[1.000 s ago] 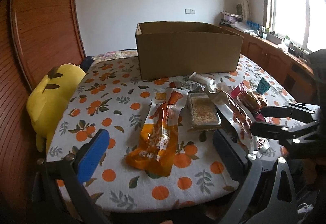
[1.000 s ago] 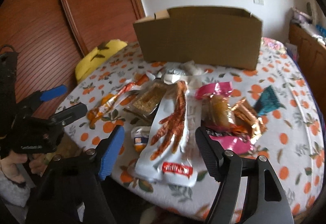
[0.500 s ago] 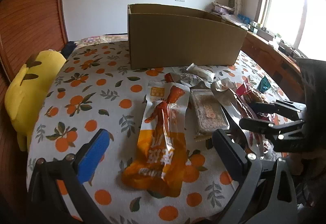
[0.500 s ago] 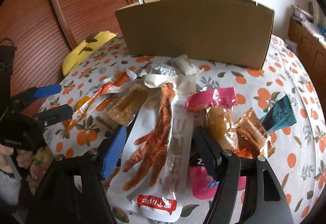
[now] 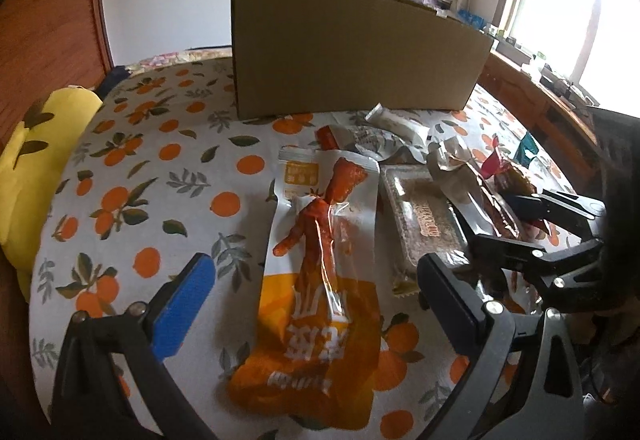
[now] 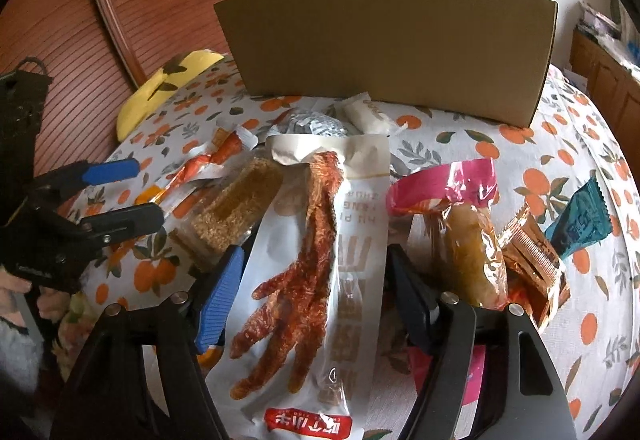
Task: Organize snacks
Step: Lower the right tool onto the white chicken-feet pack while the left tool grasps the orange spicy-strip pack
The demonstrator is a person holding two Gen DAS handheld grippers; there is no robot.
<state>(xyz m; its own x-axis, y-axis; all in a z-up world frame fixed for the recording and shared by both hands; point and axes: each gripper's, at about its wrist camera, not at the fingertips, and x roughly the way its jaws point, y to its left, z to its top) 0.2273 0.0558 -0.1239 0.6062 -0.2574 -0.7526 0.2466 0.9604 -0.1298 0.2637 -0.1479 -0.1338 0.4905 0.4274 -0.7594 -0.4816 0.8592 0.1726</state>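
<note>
An orange chicken-foot packet lies flat on the orange-print tablecloth. My left gripper hangs low over it, open, one finger on each side and neither pad touching. A white chicken-foot packet lies between the fingers of my right gripper, which is open; its pads stand close to the packet's edges. Each gripper shows in the other's view: the right gripper and the left gripper. A large cardboard box stands behind the snacks, its inside hidden.
A grain bar, a pink packet, a gold wrapper, a teal wrapper, a silver bag and a white roll crowd the table. A yellow plush rests by the left edge, against wooden panelling.
Both grippers have come forward and down toward the snacks, so the packets and the box look larger. The jaws keep the same width. Nothing has been picked up.
</note>
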